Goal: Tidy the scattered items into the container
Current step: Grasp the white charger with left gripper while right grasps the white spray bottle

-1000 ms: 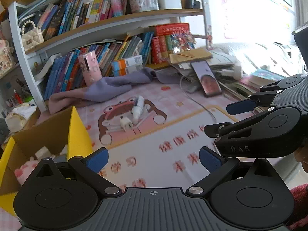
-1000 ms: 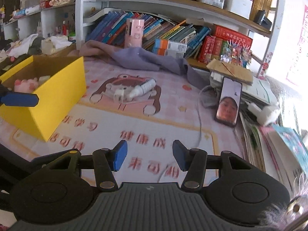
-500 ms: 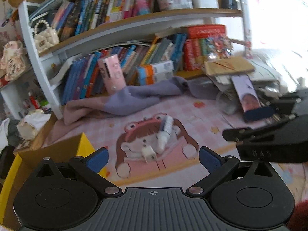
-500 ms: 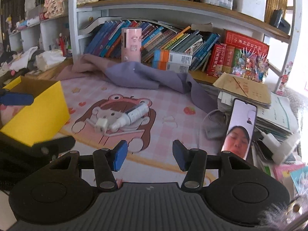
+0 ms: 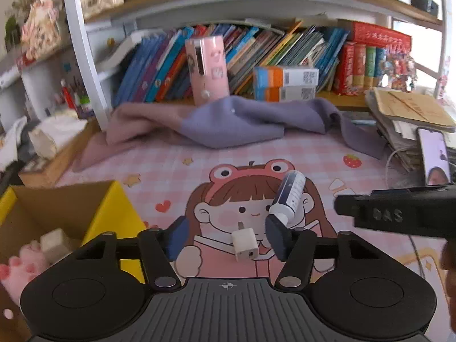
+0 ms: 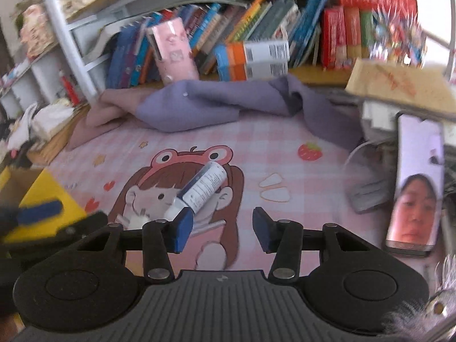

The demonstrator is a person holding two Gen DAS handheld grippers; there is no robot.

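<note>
A white charger plug point(image 5: 245, 244) lies on the pink cartoon mat, between the open fingers of my left gripper point(image 5: 226, 238). A white and dark blue tube point(image 5: 289, 198) lies just beyond, its cap by the right finger. In the right wrist view the tube point(image 6: 201, 191) sits ahead and left of my open, empty right gripper point(image 6: 221, 229), with the plug point(image 6: 136, 221) further left. The yellow cardboard box point(image 5: 112, 216) stands at the left and holds a pink plush paw and white items. The right gripper's body point(image 5: 399, 213) shows at the right of the left wrist view.
A purple cloth point(image 5: 228, 122) lies bunched at the back of the mat. A pink box point(image 5: 207, 69) and books fill the shelf behind. A phone point(image 6: 417, 182) leans on a paper stack at the right, with a white cable point(image 6: 356, 154) beside it.
Both grippers have moved forward toward the plug and tube. The left gripper now straddles the plug. The right gripper's left finger has come up close to the tube.
</note>
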